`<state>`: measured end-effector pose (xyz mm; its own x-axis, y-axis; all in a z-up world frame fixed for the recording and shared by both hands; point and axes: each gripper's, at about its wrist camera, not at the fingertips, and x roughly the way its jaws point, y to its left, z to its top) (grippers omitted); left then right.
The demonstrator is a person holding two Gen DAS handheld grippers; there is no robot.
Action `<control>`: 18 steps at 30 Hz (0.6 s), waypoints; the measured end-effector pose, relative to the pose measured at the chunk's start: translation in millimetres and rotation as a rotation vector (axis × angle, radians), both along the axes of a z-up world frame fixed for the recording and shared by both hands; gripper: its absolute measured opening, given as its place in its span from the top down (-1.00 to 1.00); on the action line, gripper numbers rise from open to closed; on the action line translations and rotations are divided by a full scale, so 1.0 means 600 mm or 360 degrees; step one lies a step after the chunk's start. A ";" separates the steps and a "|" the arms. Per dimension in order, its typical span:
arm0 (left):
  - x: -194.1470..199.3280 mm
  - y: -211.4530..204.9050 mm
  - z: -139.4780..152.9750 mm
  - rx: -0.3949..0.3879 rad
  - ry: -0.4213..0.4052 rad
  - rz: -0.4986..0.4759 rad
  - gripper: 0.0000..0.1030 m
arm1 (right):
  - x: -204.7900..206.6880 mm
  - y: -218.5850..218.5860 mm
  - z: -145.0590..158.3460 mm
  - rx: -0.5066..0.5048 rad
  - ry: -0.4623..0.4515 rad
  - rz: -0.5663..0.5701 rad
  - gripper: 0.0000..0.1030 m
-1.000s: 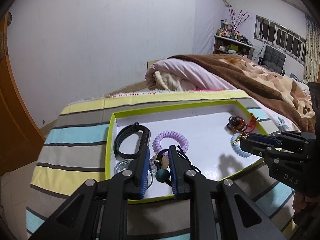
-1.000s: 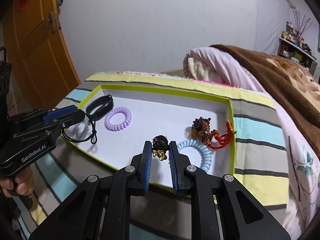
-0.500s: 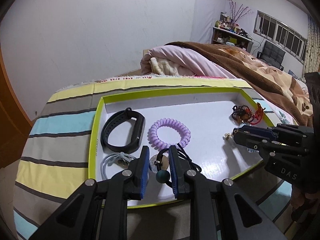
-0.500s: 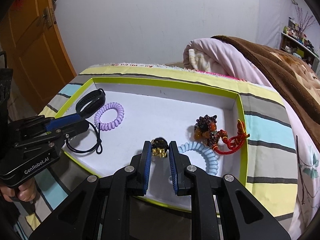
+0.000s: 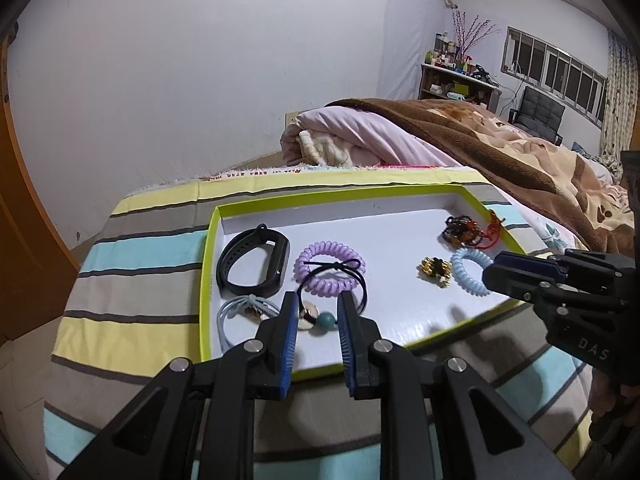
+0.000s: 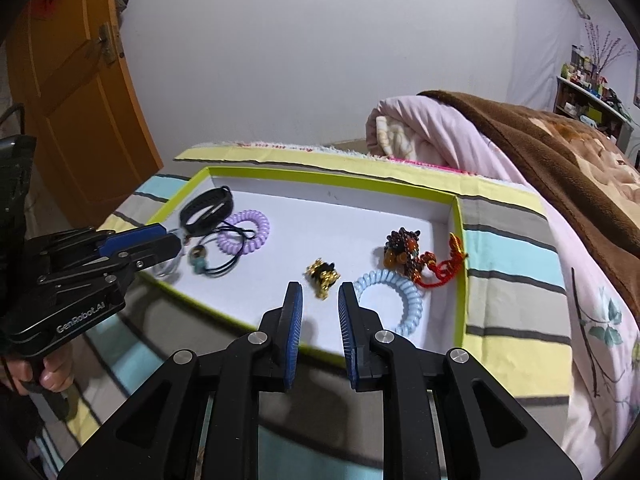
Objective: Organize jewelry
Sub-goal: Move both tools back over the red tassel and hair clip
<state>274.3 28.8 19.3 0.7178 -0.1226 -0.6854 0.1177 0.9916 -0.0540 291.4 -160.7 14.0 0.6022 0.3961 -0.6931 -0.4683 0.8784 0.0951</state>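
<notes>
A green-rimmed white tray (image 5: 400, 196) (image 6: 332, 178) lies on the striped bedspread. In it lie a black wristband (image 5: 252, 266) (image 6: 206, 208), a purple coil tie (image 5: 330, 270) (image 6: 244, 232), a black cord with a teal bead (image 5: 325, 320) (image 6: 198, 267), a pale blue hair tie (image 5: 244, 312), a gold-and-black charm (image 5: 436, 271) (image 6: 323, 274), a light blue coil tie (image 5: 468, 271) (image 6: 394, 300) and a beaded charm with red cord (image 5: 468, 230) (image 6: 416, 254). My left gripper (image 5: 318, 314) (image 6: 168, 240) is open, the bead lying between its fingertips. My right gripper (image 6: 319, 300) (image 5: 496, 270) is open and empty, just short of the gold charm.
A rolled pink quilt (image 6: 432, 136) and brown blanket (image 5: 500, 152) lie behind and right of the tray. An orange door (image 6: 72, 92) stands at the left. The tray sits near the bedspread's front edge.
My right gripper has let go of the gold-and-black charm, which now lies on the tray, and has drawn back. My left gripper has also drawn back a little from the beaded cord.
</notes>
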 end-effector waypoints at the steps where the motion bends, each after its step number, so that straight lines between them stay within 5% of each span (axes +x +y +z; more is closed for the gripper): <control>1: -0.005 -0.001 0.002 0.0004 -0.0002 0.0000 0.60 | -0.009 -0.003 0.004 0.0005 -0.0005 -0.0001 0.63; 18: -0.152 -0.014 0.050 -0.0038 -0.0135 0.0040 0.60 | -0.164 -0.050 0.041 0.0085 -0.0092 0.0011 0.63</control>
<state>183.2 20.3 49.4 0.7762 -0.1191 -0.6191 0.0977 0.9929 -0.0685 192.8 -191.0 38.9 0.6375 0.4360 -0.6352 -0.4806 0.8694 0.1144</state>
